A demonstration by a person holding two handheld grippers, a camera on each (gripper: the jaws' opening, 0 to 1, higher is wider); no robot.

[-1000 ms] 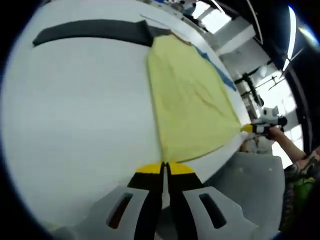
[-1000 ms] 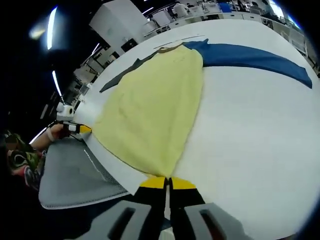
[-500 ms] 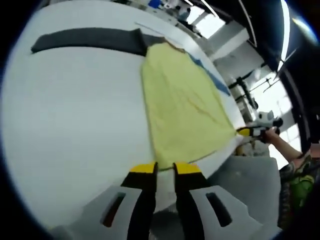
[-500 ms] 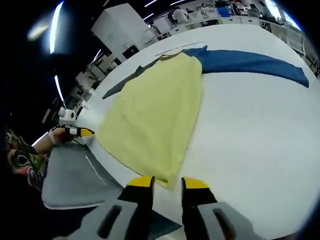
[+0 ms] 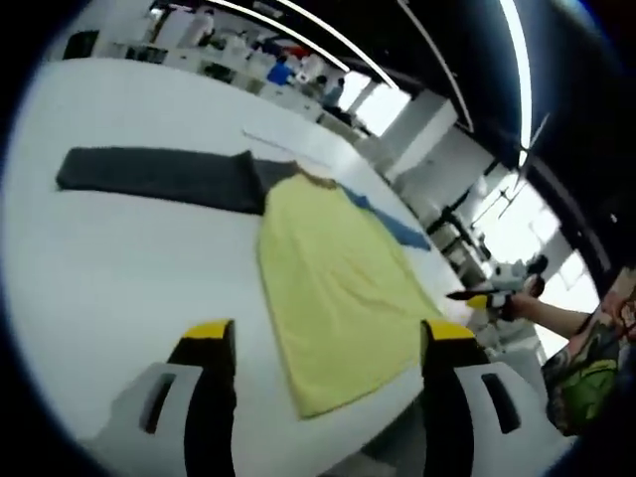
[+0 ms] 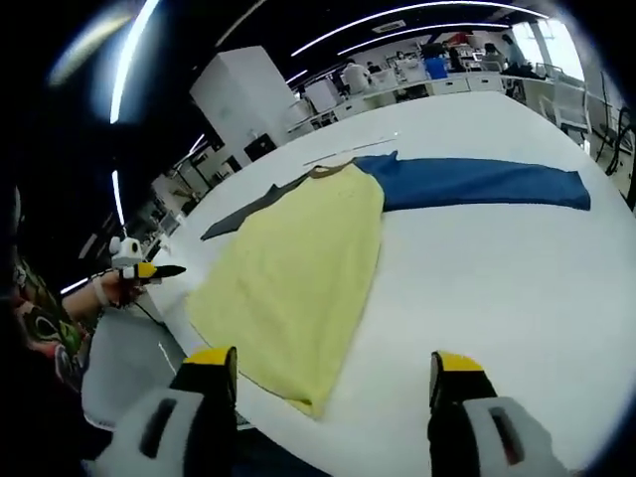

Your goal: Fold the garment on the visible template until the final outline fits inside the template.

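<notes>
Fingers of the left gripper (image 5: 323, 343) stand wide apart, holding nothing. The yellow garment (image 5: 333, 288) lies flat on the white table (image 5: 119, 268), its hem at the near edge, between a dark grey strip (image 5: 154, 177) and a blue strip (image 6: 477, 182). The right gripper (image 6: 333, 370) is likewise spread and empty. A good fold probably starts by pinching both hem corners evenly and lifting together.

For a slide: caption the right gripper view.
Open gripper above yellow garment on white table.
</notes>
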